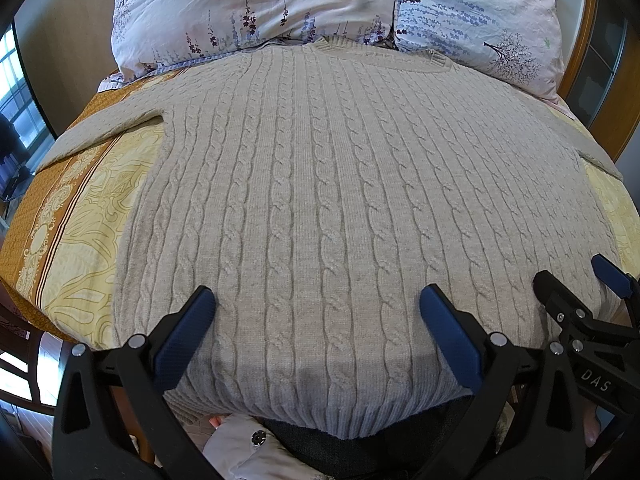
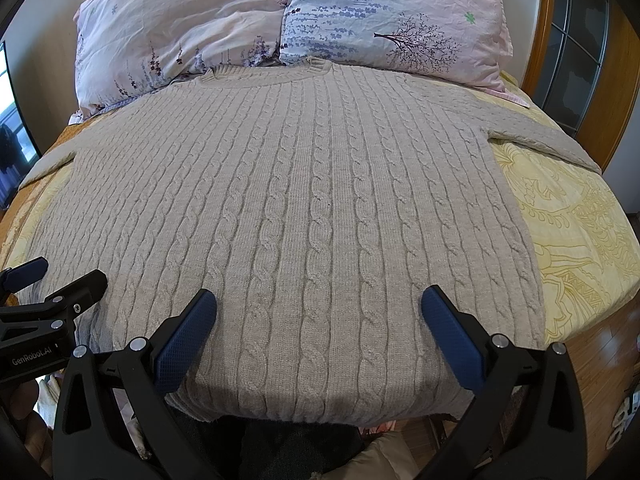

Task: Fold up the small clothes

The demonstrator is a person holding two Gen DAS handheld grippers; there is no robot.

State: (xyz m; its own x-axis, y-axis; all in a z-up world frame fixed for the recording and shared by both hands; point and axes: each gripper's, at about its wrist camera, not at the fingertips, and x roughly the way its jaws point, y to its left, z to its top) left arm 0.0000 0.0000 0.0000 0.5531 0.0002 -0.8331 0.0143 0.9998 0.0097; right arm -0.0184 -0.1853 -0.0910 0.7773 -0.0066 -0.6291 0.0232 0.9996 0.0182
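Sweater (image 1: 320,208): beige cable-knit, spread flat and face up on the bed (image 1: 80,216), collar toward the pillows, ribbed hem hanging just over the near edge.
Collar (image 2: 268,74): ribbed, touching the base of the pillows.
Left sleeve (image 1: 100,128): stretched out sideways over the bedspread toward the bed's edge.
Right sleeve (image 2: 540,136): likewise out to the side, running to the far right edge.
Left gripper (image 1: 316,312): jaws spread wide, holding nothing; blue pads (image 1: 188,332) hover above the lower part of the sweater, near the hem.
Right gripper (image 2: 318,312): jaws also wide apart and empty, above the lower sweater; in the left wrist view it shows at the right edge (image 1: 576,292), just beside the left one.
Writing, right gripper: white letters "DAS" (image 1: 596,380) on its black body, seen from the left wrist view.
Writing, left gripper: "GenRobot.AI" (image 2: 32,360) in white on its black body, seen from the right wrist view at the left edge.
Pillows (image 1: 256,4): two side by side at the head of the bed, pale pink and white, printed with purple flower stems and a bare tree.
Bedspread: yellow and cream with ornate scroll patterns and an orange-brown border band.
Headboard (image 2: 548,24): wooden, curving behind the right pillow.
Floor (image 2: 600,360): wood boards, visible beside the bed.
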